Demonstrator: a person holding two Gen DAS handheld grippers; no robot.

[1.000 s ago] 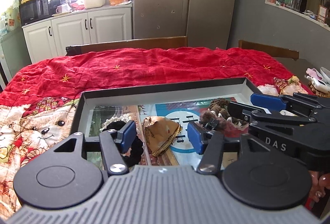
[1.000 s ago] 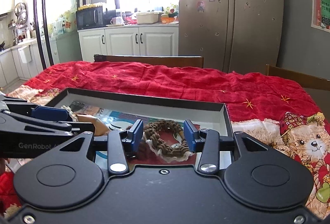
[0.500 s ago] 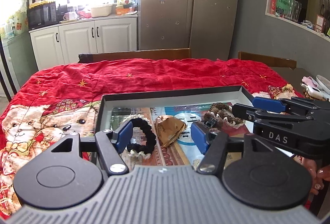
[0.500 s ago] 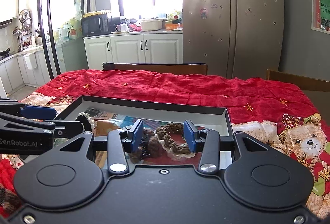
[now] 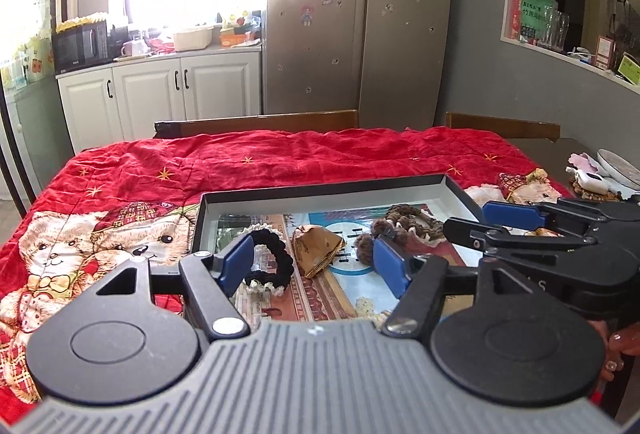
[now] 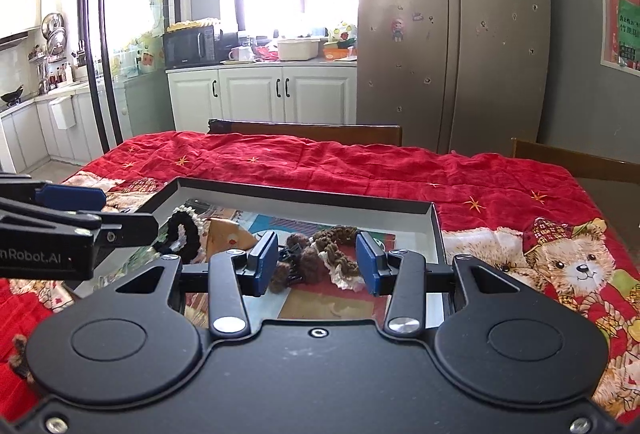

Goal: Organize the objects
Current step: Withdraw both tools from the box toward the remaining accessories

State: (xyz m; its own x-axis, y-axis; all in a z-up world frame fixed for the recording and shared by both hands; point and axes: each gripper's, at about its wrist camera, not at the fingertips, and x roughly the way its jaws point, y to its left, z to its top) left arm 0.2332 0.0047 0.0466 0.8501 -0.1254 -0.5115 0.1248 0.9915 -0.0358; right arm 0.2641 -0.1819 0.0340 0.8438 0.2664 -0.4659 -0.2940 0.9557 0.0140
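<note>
Shallow black tray of hair accessories on a red quilted cloth, both grippers above its near edge.

The left gripper [image 5: 312,262] has its blue pads spread wide with nothing between them; the right gripper [image 6: 318,262] is likewise apart and empty-handed. The rectangular tray [image 5: 320,190] has thin dark walls, a pale inner rim and a printed paper floor. Inside, from the left view: a black fuzzy scrunchie [image 5: 268,262] with a cream lace edge at 9 o'clock, a tan folded wedge [image 5: 318,250] at centre, a brown pompom clip [image 5: 370,242] just beside it, and a braided brown scrunchie [image 5: 412,220] at 2 o'clock. The red cloth [image 6: 360,166] is crinkled, with gold stars and teddy bears.
</note>
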